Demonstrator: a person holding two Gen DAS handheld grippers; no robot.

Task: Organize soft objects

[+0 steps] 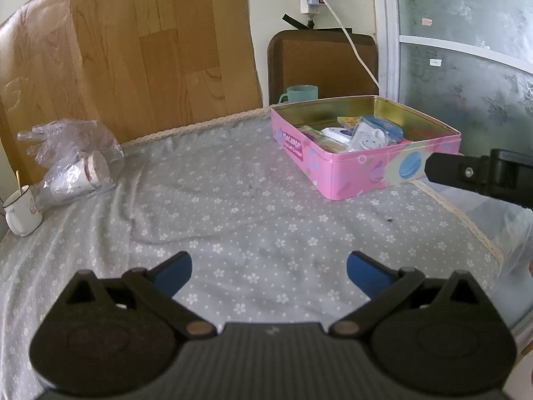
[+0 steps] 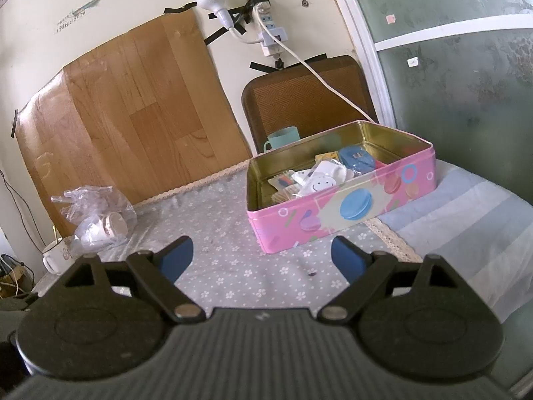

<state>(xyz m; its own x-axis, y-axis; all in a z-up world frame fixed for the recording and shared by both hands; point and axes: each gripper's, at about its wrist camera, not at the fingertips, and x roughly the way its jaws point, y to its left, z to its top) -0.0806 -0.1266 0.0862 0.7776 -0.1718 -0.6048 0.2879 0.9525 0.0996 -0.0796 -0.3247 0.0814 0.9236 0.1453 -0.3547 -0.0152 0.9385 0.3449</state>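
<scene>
At the far right of the table sits the pink tin (image 1: 336, 166), lid off, holding a loose heap of small packets (image 1: 358, 133): a white pouch with a smiley face, a blue case, yellow and striped wrappers. These look like the soft things to sort, though what each one is cannot be told from here. They seem light and limp; film wrappers will likely slip and crumple, so a pinch on a free corner or edge standing above the heap should serve better than a squeeze across the middle. The tin itself is stiff, thin-walled metal and probably slides easily on the cloth (image 1: 233, 200) if nudged.

The left gripper (image 1: 269, 271) hangs over the bare near middle of the flowered cloth, jaws spread wide, holding nothing. The right gripper (image 2: 261, 256) is likewise wide and empty, just near of the tin's front wall; in the left view, part of it shows beside the tin's near right corner.

The tin's upright walls stand in the way of a level reach, so entry would have to come from above. Far left lies a crumpled plastic bag (image 1: 71, 153) with paper cups, a white mug (image 1: 21, 213) beside it. A teal cup (image 1: 299, 94) stands behind the tin, before a brown chair back (image 1: 323, 63). None of these blocks the tin.
</scene>
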